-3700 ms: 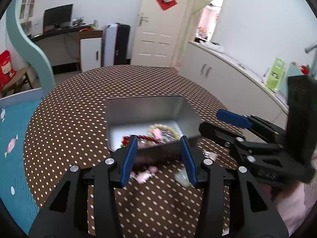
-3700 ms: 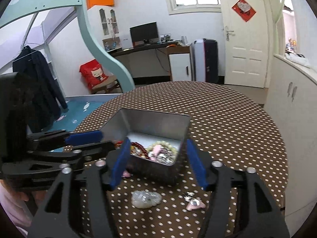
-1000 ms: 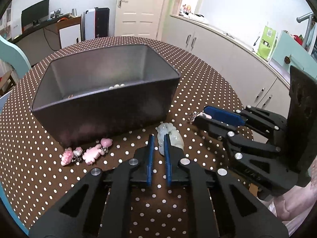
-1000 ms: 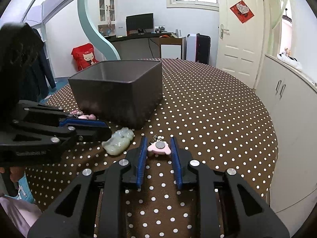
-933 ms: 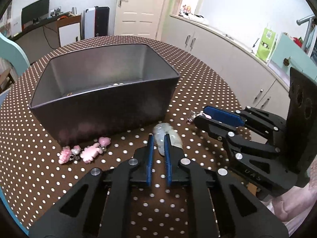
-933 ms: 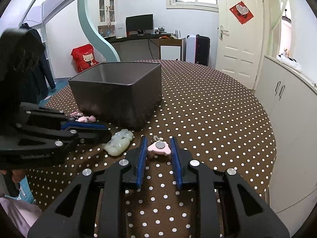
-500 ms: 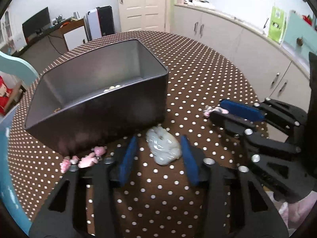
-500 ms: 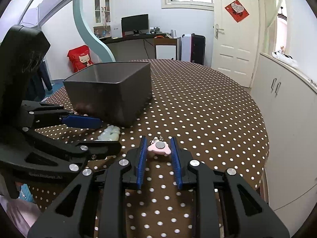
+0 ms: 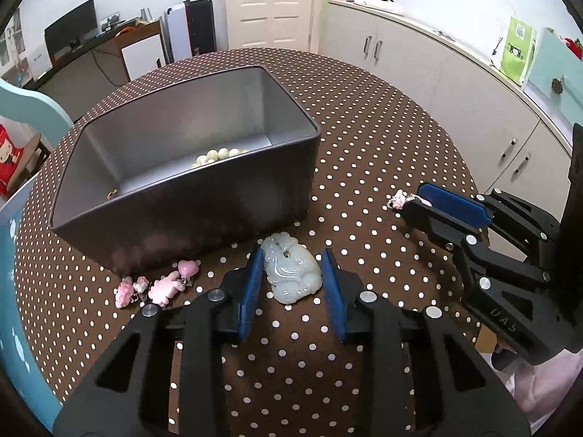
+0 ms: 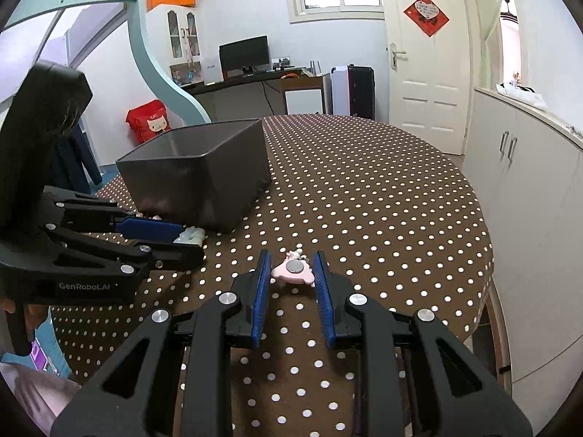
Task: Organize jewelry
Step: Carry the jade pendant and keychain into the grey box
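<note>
A grey metal tin stands on the polka-dot table, with pale beads inside. A pale green jade pendant lies in front of it, between the open fingers of my left gripper, which do not touch it. My right gripper is shut on a pink charm, low over the table. The right gripper also shows in the left wrist view. The tin shows in the right wrist view too.
Pink charms lie on the table left of the jade, near the tin's front wall. The table's round edge runs to the right, with white cabinets beyond.
My left gripper has opened; the jade pendant it was shut on now lies loose on the table between its fingers. The right gripper stays shut on the pink charm.
</note>
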`<action>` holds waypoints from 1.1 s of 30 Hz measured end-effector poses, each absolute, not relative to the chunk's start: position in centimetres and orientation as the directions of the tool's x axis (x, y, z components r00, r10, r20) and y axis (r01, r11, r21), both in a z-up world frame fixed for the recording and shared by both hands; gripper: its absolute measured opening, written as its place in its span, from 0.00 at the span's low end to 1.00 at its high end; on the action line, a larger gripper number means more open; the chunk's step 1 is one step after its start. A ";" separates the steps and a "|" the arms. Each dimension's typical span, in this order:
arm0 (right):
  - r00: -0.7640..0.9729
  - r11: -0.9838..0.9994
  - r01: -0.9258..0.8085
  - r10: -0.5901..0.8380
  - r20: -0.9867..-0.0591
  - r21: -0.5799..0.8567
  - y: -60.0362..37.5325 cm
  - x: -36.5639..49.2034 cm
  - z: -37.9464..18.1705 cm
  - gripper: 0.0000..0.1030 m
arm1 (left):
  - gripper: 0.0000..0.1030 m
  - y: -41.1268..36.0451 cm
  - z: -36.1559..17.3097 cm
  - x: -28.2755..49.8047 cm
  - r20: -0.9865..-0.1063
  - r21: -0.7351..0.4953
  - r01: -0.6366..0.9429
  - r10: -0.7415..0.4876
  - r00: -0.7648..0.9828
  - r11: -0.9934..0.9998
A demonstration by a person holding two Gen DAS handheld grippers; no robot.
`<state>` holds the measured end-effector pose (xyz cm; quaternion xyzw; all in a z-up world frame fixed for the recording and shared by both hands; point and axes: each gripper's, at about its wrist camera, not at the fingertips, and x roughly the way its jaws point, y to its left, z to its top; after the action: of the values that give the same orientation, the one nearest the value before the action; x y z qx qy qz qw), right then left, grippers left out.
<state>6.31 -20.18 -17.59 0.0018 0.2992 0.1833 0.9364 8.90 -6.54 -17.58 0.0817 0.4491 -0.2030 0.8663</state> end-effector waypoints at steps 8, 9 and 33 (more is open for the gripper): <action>0.769 0.934 -0.347 0.337 -0.544 0.089 -20.1 6.4 -16.4 0.22 | 0.32 -5.9 -17.2 8.3 -0.801 -0.076 0.423 -0.308 0.514 0.903; 0.773 0.936 -0.344 0.327 -0.543 0.074 -20.0 6.4 -16.2 0.22 | 0.32 -5.7 -16.9 8.2 -0.796 -0.084 0.422 -0.316 0.516 0.903; 0.779 0.862 -0.500 0.405 -0.479 -0.084 -11.7 10.7 -10.8 0.22 | 0.32 0.6 -10.4 10.7 -0.656 -0.163 0.347 -0.365 0.660 0.923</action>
<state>10.67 -11.72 -10.82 -0.1038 0.2285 0.2414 0.9374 10.65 0.65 -10.43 -0.0119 0.3628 -0.1954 0.9111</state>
